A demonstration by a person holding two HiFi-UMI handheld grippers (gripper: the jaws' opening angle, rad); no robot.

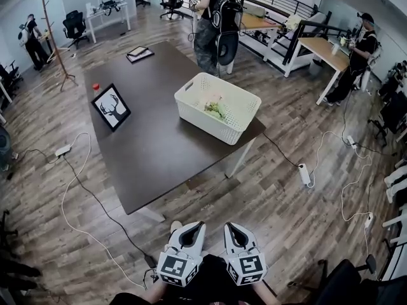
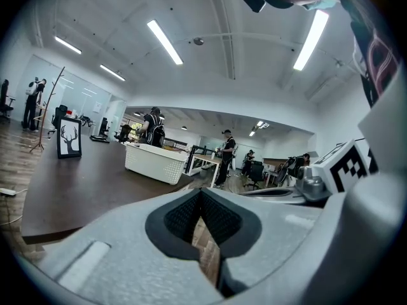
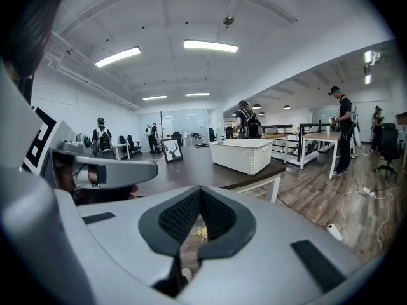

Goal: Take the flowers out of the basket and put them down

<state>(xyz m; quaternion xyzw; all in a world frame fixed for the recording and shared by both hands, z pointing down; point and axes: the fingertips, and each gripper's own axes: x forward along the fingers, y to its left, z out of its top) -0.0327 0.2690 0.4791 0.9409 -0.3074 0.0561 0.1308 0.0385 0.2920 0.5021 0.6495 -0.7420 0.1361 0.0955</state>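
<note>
Pale flowers [image 1: 213, 108] are seen in the white plastic basket [image 1: 205, 123] on the dark table [image 1: 156, 154]. The grey left gripper [image 1: 192, 225] and grey right gripper [image 1: 233, 227] are closed tight, with nothing held.

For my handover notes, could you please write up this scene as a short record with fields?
Table: dark table, ahead of the person
Basket: white basket, at the table's right edge in the head view
Flowers: flowers, lying inside the basket, not yet taken out
Other item: framed deer picture, standing on the table left of the basket
Left gripper: shut, empty, short of the table
Right gripper: shut, empty, beside the left one
</note>
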